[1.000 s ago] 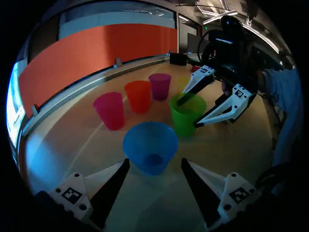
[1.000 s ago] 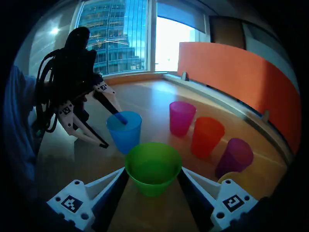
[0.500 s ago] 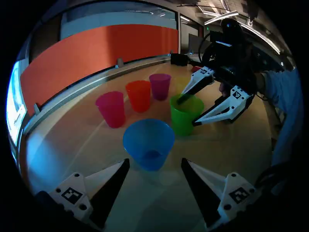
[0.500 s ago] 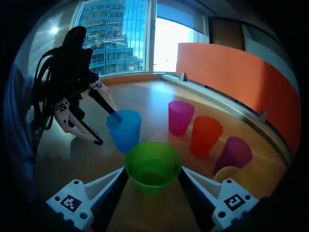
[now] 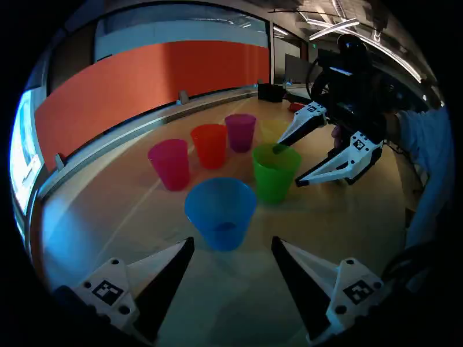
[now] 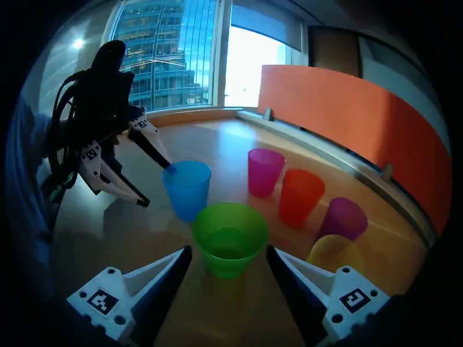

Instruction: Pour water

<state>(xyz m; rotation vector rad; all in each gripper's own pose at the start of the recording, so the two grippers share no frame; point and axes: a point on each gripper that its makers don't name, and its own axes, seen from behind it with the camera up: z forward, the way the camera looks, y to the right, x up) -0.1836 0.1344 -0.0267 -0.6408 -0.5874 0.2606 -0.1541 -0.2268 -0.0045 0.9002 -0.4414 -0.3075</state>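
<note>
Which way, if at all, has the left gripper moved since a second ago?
Yes: the left gripper has backed away from the blue cup, which now sits farther ahead of it.

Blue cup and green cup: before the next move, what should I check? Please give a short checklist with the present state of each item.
1. Both upright, blue cup and green cup: ok.
2. Opening of left gripper, blue cup centred ahead of it: ok.
3. Opening of right gripper, one finger on each side of the green cup: ok.
4. Firm grip on either cup: not ok, no finger presses on a cup.
5. Water level in either cup: cannot tell.
6. Room between the yellow cup and the right gripper's finger: cannot tell, they look close.
</note>
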